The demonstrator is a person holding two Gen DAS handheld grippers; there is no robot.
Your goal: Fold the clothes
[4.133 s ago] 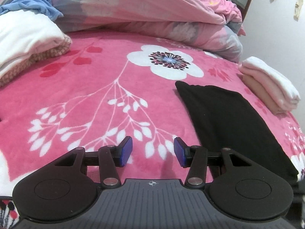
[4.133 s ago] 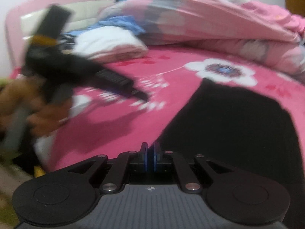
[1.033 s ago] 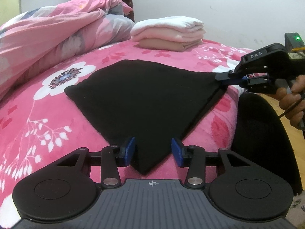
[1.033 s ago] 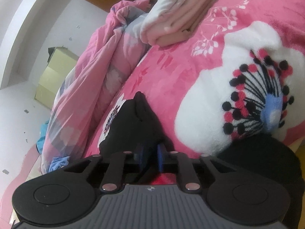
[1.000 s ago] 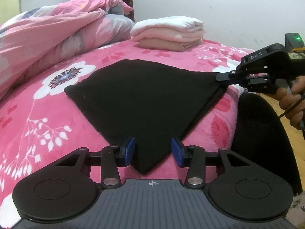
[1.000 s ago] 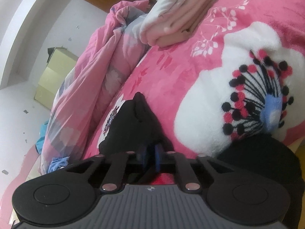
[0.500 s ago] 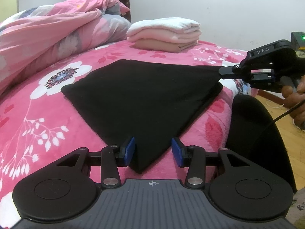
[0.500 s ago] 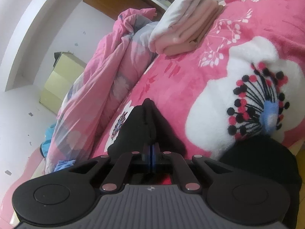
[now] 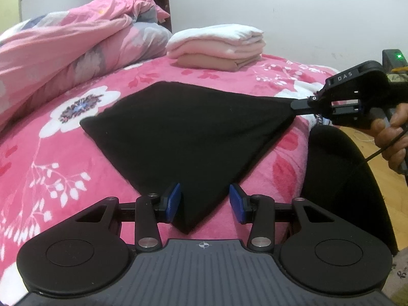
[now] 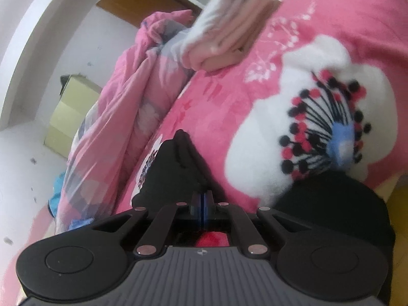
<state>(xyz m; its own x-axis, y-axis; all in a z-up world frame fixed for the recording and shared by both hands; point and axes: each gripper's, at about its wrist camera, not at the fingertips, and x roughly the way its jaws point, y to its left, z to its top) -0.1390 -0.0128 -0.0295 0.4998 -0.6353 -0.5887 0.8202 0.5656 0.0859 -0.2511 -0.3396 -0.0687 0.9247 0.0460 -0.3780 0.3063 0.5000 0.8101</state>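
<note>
Bed (image 9: 84, 153) under a pink floral blanket takes up most of both views, with a rumpled pink duvet (image 9: 63, 48) heaped along its far side. Black garment (image 9: 188, 137) lies spread flat in the middle of the blanket as a plain dark panel, no seams or sleeves readable. Folding looks barely begun: one corner is pinched and drawn taut off the bed's edge, the near corner lies unheld, and no fold has been laid over yet. A stack of folded clothes (image 9: 219, 46), white over pale pink over tan, sits beyond the garment near the wall, so several pieces seem already done. Right gripper (image 9: 297, 107), held in a hand (image 9: 392, 137), has its jaws clamped on that far corner, blue pads pressed together in its own view. Left gripper (image 9: 205, 204) hovers with jaws apart either side of the near corner, not touching it
</note>
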